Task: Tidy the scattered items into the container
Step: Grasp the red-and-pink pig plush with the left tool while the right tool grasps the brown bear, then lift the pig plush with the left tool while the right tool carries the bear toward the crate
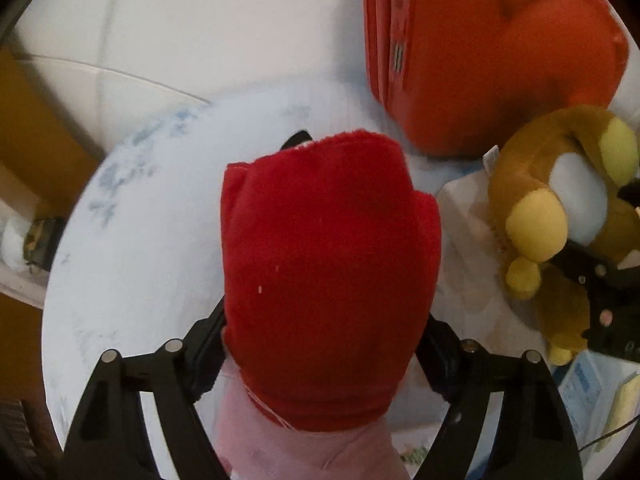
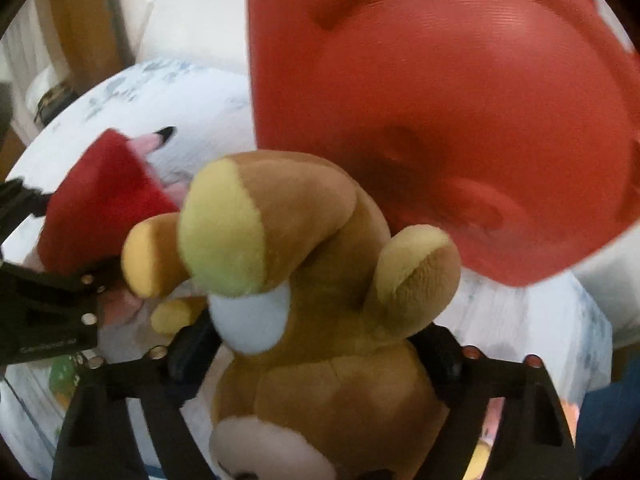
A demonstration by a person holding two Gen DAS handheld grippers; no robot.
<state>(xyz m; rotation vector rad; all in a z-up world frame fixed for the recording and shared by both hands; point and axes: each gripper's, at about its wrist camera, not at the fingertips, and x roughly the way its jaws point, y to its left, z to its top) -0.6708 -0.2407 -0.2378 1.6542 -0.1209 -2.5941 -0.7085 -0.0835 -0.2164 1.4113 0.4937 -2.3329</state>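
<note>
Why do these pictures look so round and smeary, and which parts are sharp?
Left wrist view: the fisheye lens bends the table edge into a curve and darkens the corners; the red plush toy in the left tongs is fairly sharp, the red container soft. Right wrist view: the container is smeared, and the brown stuffed toy in the right tongs is slightly soft.

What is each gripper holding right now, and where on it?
The left gripper clamps the red and pink plush toy across the lower part of its red section. The right gripper clamps the brown plush bear across its body.
</note>
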